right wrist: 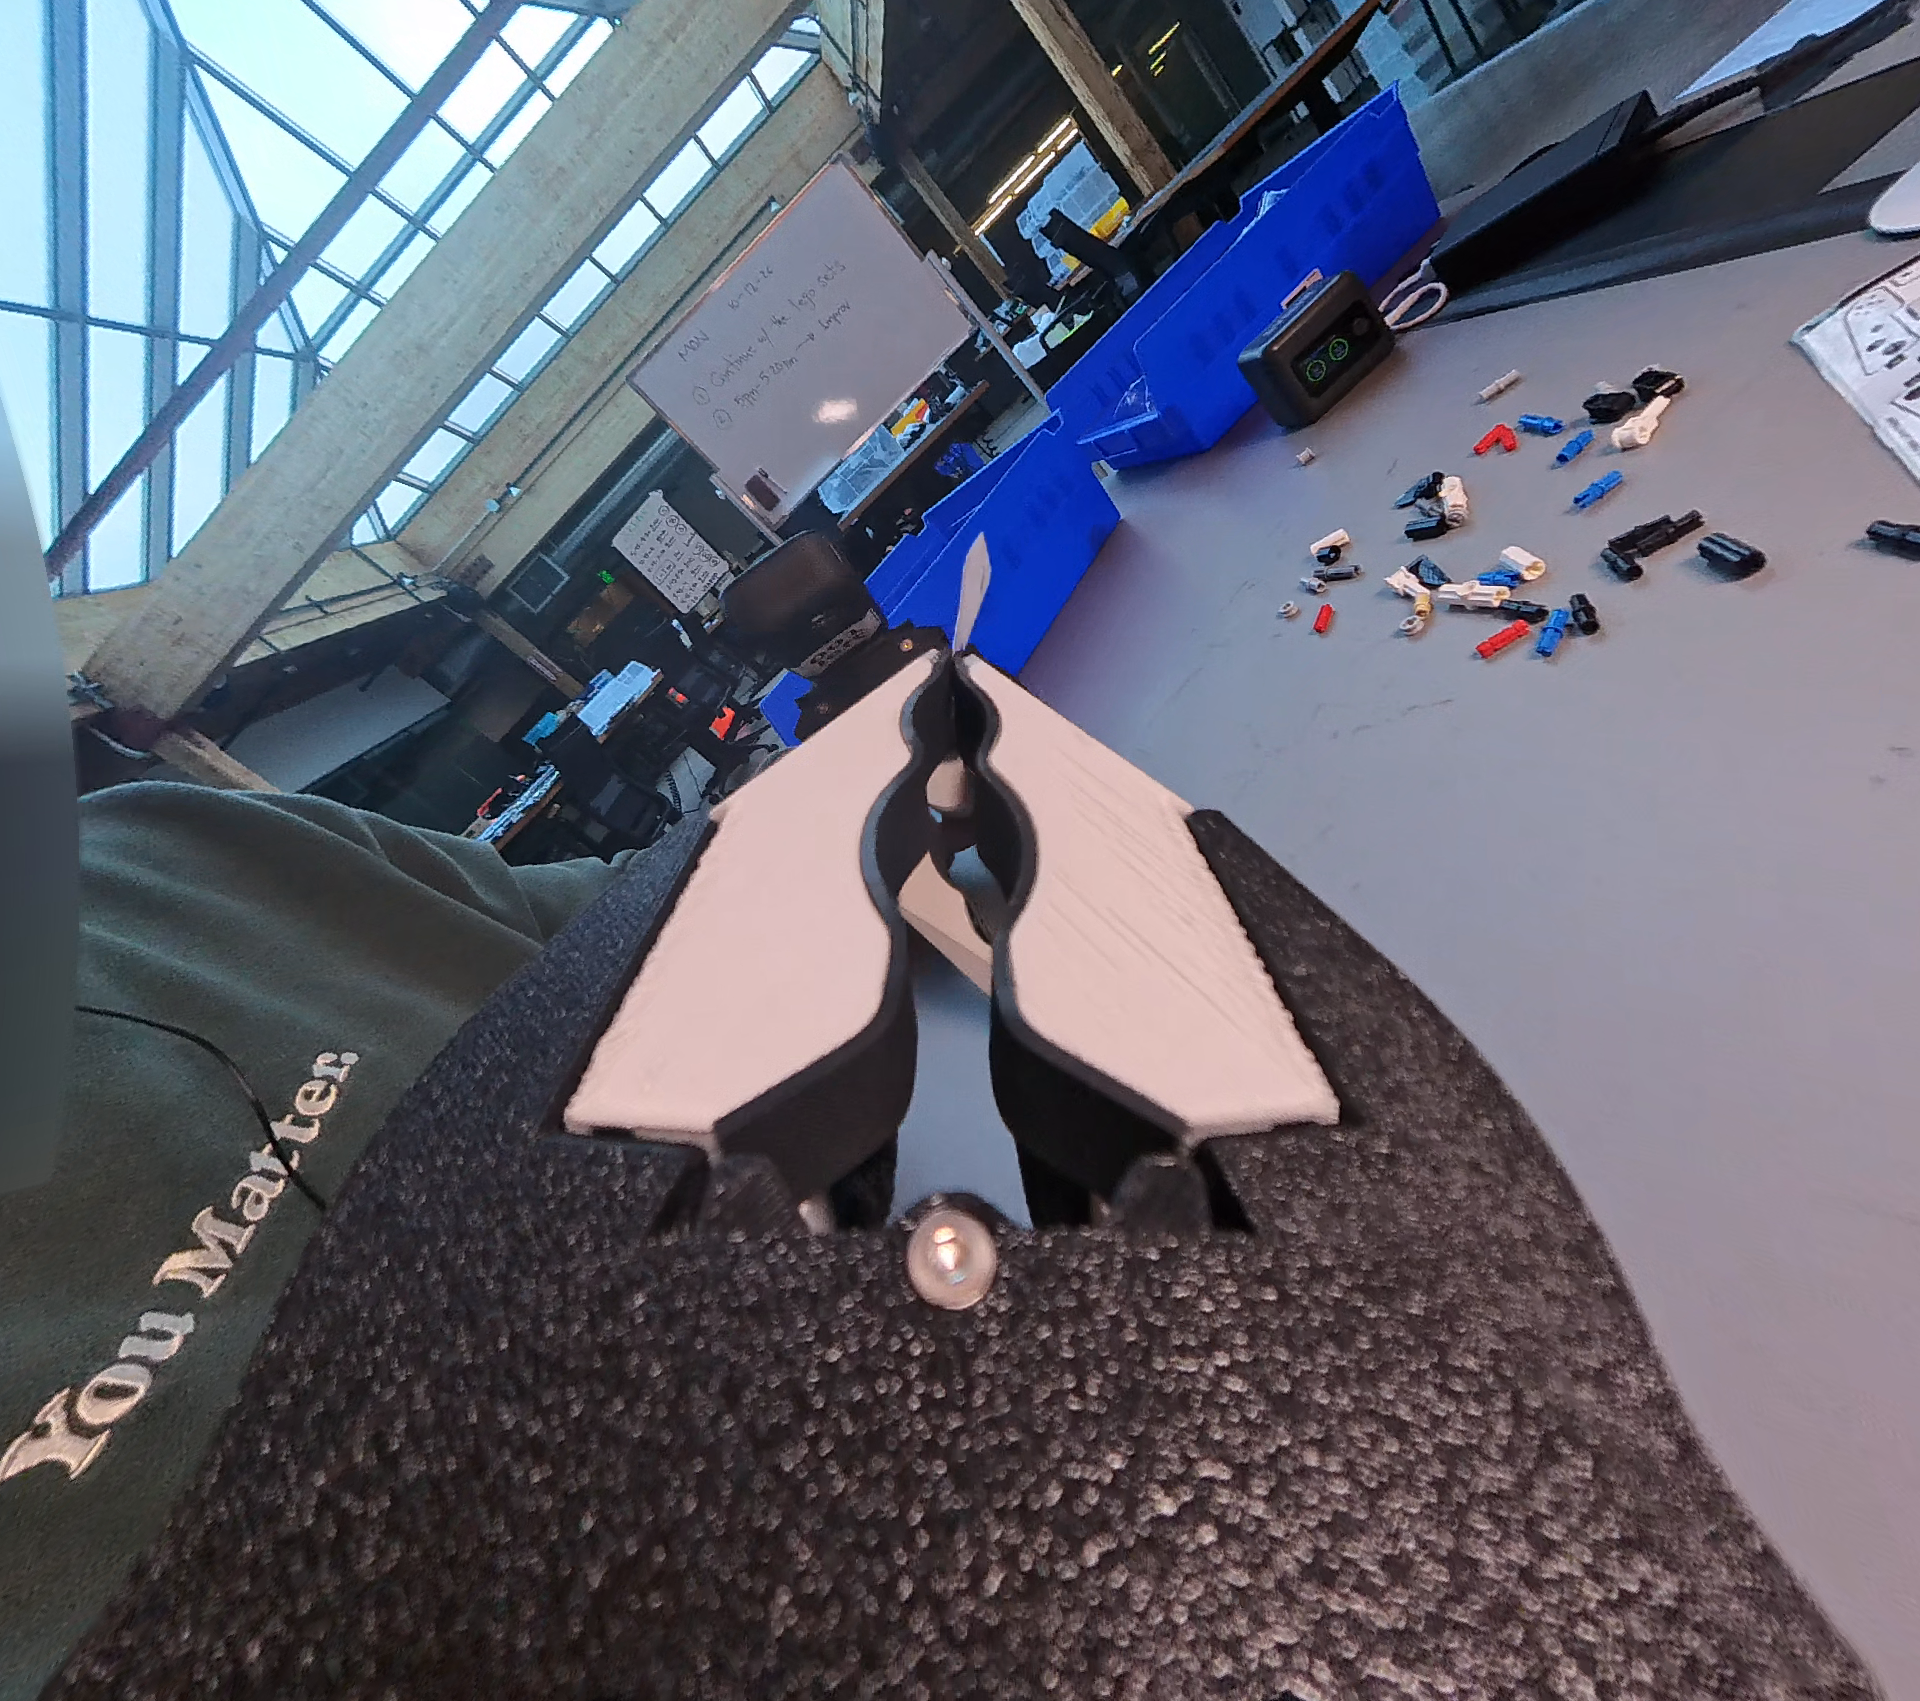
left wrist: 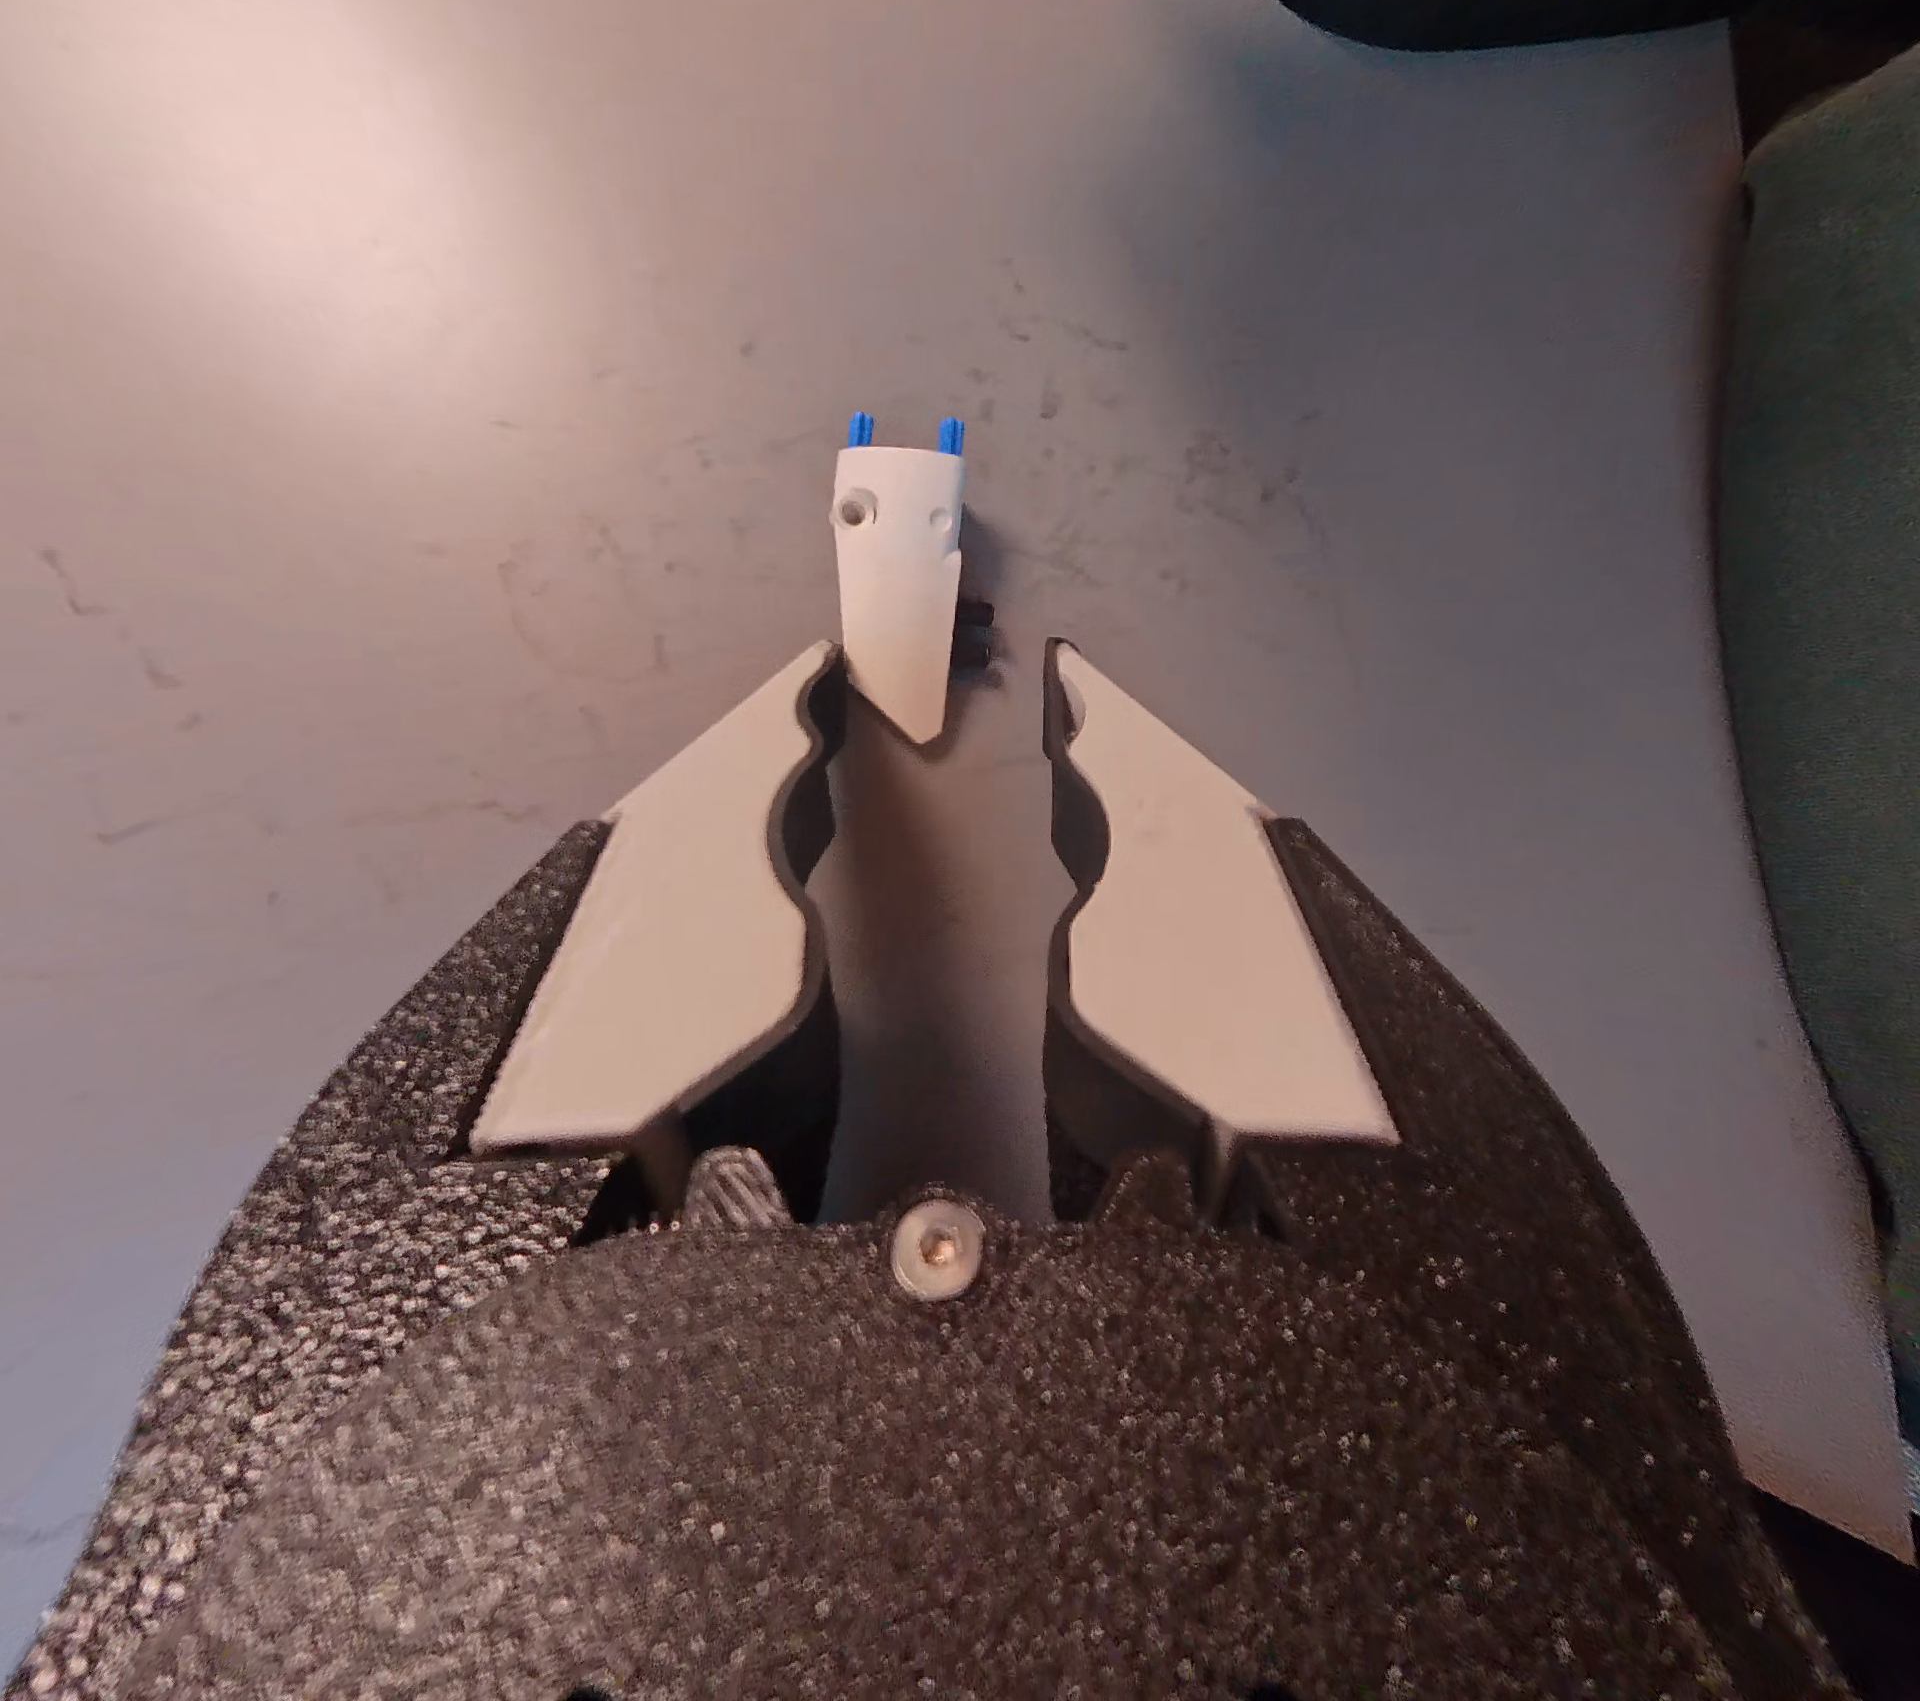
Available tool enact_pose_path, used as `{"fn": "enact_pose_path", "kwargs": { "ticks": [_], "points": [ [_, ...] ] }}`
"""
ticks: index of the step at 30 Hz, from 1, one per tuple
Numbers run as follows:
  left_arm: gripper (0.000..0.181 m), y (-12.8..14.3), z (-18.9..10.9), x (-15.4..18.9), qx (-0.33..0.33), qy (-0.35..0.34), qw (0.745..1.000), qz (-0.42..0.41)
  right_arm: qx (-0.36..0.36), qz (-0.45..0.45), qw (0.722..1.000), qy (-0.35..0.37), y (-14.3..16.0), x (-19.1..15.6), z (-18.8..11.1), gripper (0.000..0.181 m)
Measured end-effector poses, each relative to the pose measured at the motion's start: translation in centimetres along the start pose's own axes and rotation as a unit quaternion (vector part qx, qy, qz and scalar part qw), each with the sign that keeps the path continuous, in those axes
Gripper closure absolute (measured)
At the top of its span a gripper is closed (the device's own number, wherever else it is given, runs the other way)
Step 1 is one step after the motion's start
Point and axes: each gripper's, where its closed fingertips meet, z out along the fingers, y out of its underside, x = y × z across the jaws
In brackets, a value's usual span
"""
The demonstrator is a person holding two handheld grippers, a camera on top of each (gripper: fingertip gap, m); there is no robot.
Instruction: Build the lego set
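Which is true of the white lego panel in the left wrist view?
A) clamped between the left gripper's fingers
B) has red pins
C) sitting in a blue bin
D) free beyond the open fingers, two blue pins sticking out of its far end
D: the white panel sits just past the fingertips of the left gripper, whose jaws stand apart, not clamping it, and two blue pins stick out of its far end.

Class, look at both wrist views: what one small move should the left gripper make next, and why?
Probably ease the left gripper forward and close its fingers on the white panel. The fingers stand open, with the panel's pointed end lying just between the tips on the grey table, its two blue pins pointing away. The right gripper is shut on a thin white piece, seemingly waiting.
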Motion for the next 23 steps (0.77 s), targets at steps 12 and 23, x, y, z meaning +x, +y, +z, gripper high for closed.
{"fn": "enact_pose_path", "kwargs": {
  "ticks": [12,23],
  "points": [
    [0.145,-0.6,0.0,0.5,0.011,0.005,1.0,0.003,-0.092,0.011,0.996,0.008,3.3,0.8,0.5,0.181],
    [0.16,-1.4,2.6,3.6,-0.004,0.028,0.997,0.067,-0.254,0.126,0.959,-0.006,9.6,-1.4,-1.6,0.181]
  ]
}}
